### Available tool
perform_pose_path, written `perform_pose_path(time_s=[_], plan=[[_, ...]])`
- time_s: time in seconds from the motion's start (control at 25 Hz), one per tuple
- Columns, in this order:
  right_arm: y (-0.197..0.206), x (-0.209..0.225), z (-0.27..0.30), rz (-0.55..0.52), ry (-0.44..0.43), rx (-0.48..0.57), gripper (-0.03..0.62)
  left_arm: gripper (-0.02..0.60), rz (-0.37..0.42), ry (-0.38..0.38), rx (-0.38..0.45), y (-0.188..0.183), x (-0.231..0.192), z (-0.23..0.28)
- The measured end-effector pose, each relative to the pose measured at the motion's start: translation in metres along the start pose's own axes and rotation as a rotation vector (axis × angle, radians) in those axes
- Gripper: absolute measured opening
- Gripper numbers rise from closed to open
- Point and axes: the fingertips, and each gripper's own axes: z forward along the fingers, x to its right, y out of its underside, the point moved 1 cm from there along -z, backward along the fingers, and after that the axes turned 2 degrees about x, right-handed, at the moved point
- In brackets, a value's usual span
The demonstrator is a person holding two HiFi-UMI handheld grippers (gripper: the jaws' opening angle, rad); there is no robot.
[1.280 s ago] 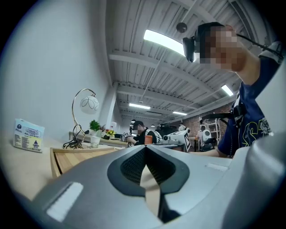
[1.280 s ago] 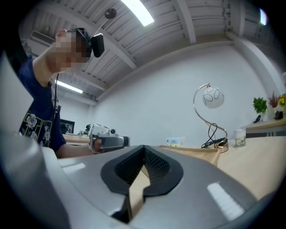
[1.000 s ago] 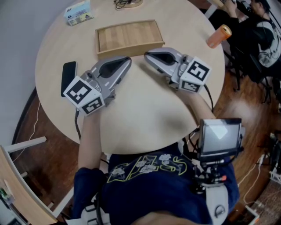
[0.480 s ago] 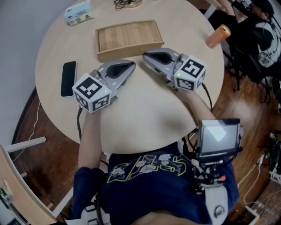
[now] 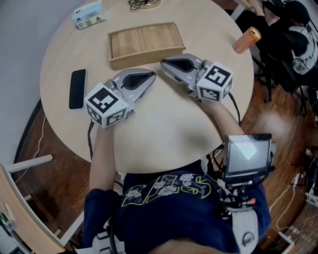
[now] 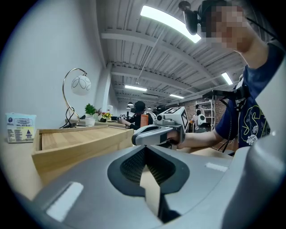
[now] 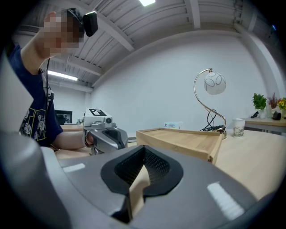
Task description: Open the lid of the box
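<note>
Hovering low over the pale round surface [image 5: 164,126], both tools sit just short of the wooden box [image 5: 146,42]. That box lies flat toward the far side, long side facing the person, top panel level inside a raised rim. The left hand-held gripper [image 5: 152,75] points up and to the right with its jaws pressed together. Its own view shows the two dark pads meeting in a seam with nothing between them, and the box's near wall runs off ahead to the left.

The right hand-held gripper [image 5: 164,61] comes in from the other side with its tip aimed left, just beside the box's near edge. Its jaws are likewise closed and empty. The two tips are near each other but apart.

Over on the left a black phone [image 5: 77,88] lies flat near the edge. A small blue-and-white pack [image 5: 89,14] sits at the far left and an orange can [image 5: 248,40] stands by the far right edge. Beyond the box, a lamp [image 7: 214,84] with a curved gold arm and a round white shade rises against the wall
</note>
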Motion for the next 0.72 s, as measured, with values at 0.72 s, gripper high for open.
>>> perform_pose_path(time_s=[0.72], plan=[[0.0022,-0.0008,0.0008,0.001,-0.006,0.001,0.0,0.002,0.016,-0.019,-0.013,0.0014,-0.0023,0.0006]])
